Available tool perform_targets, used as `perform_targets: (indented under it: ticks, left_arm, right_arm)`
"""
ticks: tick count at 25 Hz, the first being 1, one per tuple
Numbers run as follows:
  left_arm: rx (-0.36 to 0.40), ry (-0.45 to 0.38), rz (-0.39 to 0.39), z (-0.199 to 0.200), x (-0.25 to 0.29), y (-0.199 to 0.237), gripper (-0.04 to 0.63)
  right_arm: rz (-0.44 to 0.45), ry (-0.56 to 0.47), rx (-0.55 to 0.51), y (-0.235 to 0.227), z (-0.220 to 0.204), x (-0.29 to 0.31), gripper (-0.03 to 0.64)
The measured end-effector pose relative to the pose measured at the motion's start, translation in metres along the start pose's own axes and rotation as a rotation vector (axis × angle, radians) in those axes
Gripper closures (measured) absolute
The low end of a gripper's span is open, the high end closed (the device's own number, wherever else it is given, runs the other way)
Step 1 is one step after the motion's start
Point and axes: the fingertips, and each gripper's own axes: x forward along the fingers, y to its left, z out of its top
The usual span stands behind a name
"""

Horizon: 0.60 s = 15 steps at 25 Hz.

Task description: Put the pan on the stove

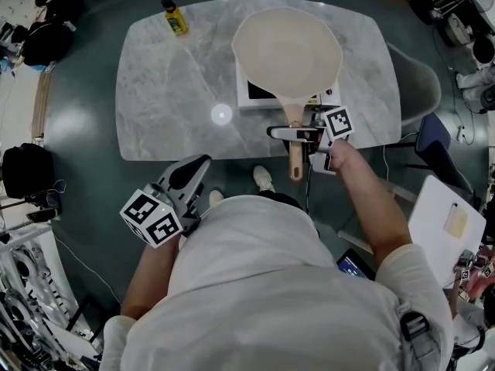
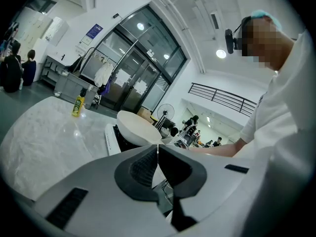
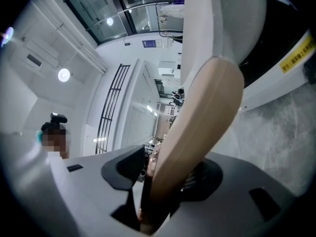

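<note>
So the pan is sitting on the stove on the counter, and it looks way bigger than the stove top. It hangs over on most sides, and its wooden handle pokes out past the counter edge toward the person.

The right tool is around that handle with its jaws partway apart. In the right gripper view there's daylight between one pad and the wood, while the other pad looks like it's touching or very nearly. So it isn't clamped, but the handle is in there between the jaws.

That's where I'd worry. If the right tool gets pulled back at an angle, that near pad could snag the handle and swing or drag the pan sideways off the stove. With that much overhang it probably wouldn't take much. I can't tell if the pan sits flat or a bit tipped, either.

Other thing – the handle sticks out right at the person's body, so a bump could knock it.

The left tool is closed on nothing, hanging low by the person's side, well away from all this.
</note>
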Motion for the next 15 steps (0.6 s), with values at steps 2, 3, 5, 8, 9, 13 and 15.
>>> perform_targets:
  ticks: [2, 3, 5, 8, 9, 13, 15]
  left_arm:
    - [0.000, 0.004, -0.006, -0.001, 0.000, 0.000, 0.575]
    - [0.000, 0.006, -0.010, -0.001, 0.000, -0.001, 0.575]
    - [-0.001, 0.007, -0.022, -0.003, 0.000, -0.001, 0.575]
    - [-0.001, 0.013, -0.036, -0.004, 0.001, 0.000, 0.575]
    - [0.000, 0.015, -0.042, -0.004, 0.001, 0.000, 0.575]
    - [0.006, 0.021, -0.066, -0.003, -0.001, -0.002, 0.575]
    - [0.012, 0.025, -0.081, -0.003, -0.003, -0.003, 0.575]
  right_arm:
    - [-0.011, -0.011, 0.008, -0.003, 0.000, -0.003, 0.392]
    - [-0.017, -0.017, 0.009, -0.004, -0.001, -0.004, 0.377]
    - [-0.027, -0.033, 0.014, -0.006, -0.001, -0.007, 0.354]
    - [-0.038, -0.061, 0.019, -0.008, -0.001, -0.012, 0.341]
    - [-0.043, -0.068, 0.019, -0.009, -0.002, -0.014, 0.336]
    - [-0.050, -0.095, 0.026, -0.008, -0.006, -0.020, 0.308]
    - [-0.056, -0.110, 0.020, -0.006, -0.009, -0.022, 0.301]
